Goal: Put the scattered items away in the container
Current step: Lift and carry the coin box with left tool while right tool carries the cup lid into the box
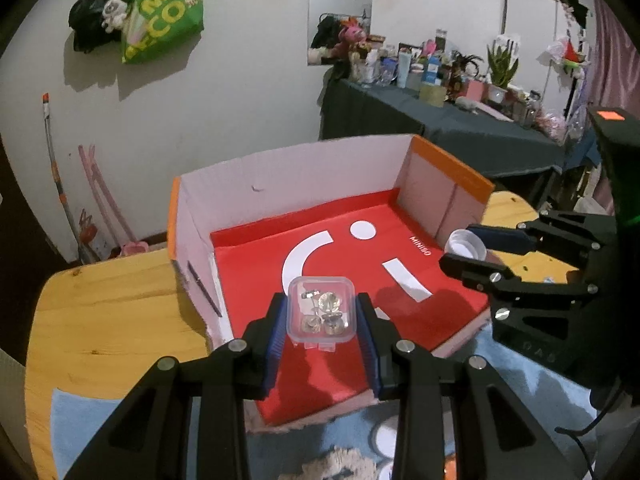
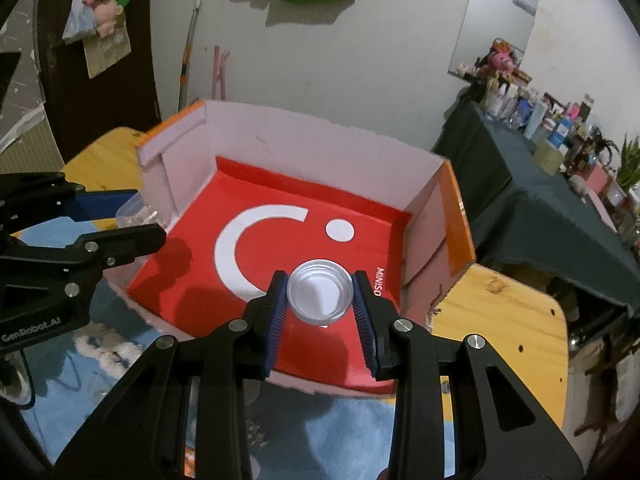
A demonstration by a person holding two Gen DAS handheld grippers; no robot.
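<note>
A shallow cardboard box with a red Miniso sheet on its floor stands on the wooden table. My left gripper is shut on a small clear square case of shiny trinkets, held above the box's near part. My right gripper is shut on a round clear jar, held above the box's right side. In the left wrist view the right gripper and jar show at the box's right wall. In the right wrist view the left gripper shows at the box's left wall.
The wooden table carries a light blue cloth in front of the box, with small white items on it. A dark-clothed side table crowded with bottles stands behind. Bags hang on the wall.
</note>
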